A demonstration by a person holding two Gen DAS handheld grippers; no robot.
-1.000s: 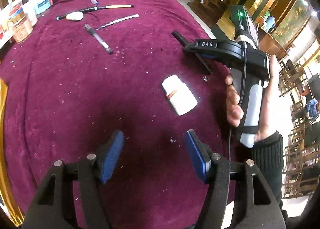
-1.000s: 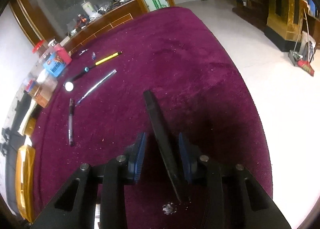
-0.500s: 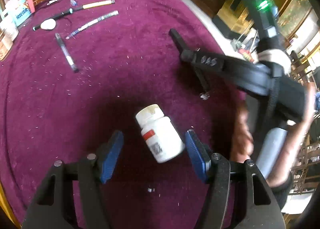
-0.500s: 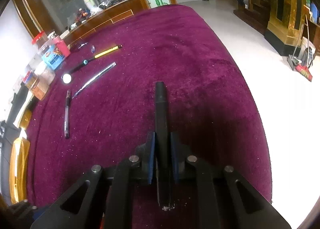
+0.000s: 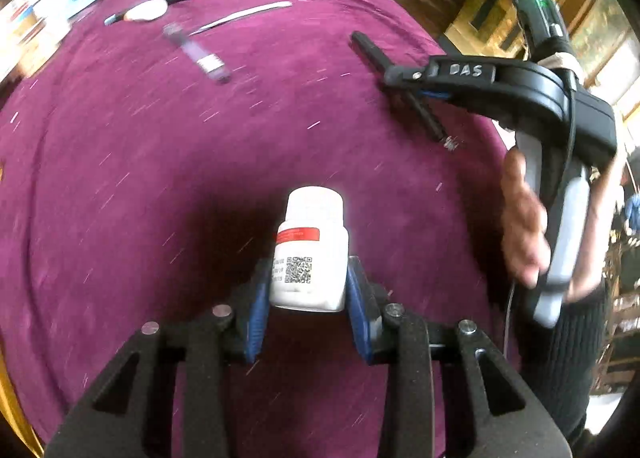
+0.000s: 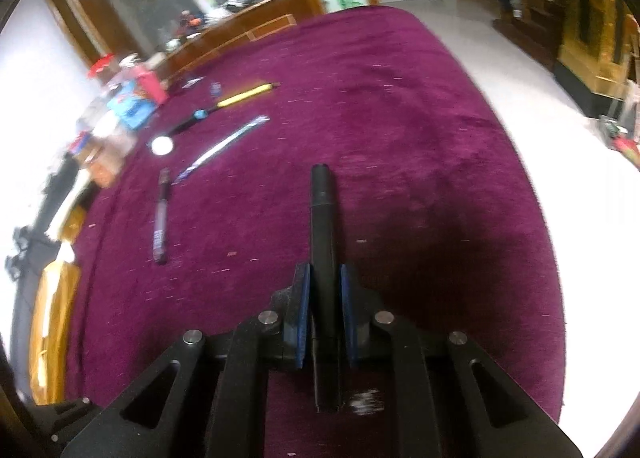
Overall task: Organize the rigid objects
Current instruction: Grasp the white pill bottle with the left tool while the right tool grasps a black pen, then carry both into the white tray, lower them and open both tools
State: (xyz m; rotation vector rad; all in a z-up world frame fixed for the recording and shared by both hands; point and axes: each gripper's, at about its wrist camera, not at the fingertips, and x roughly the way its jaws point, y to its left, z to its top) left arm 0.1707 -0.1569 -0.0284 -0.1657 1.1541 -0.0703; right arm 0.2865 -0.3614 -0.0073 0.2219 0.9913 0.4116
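Note:
My left gripper is shut on a white pill bottle with a red stripe and a QR label, cap pointing away, over the purple tablecloth. My right gripper is shut on a black pen that points forward; it also shows in the left wrist view, held above the cloth at the right. Further back lie a purple marker, a silver pen, a yellow and black pen and a small white round object.
Jars and boxes stand along the far left edge of the table. A yellow object lies at the left edge. The table's right edge drops to a white floor. A small silvery speck lies on the cloth.
My left gripper has moved onto the white bottle and shut on it. My right gripper has shut on the black pen, straightened it and lifted it.

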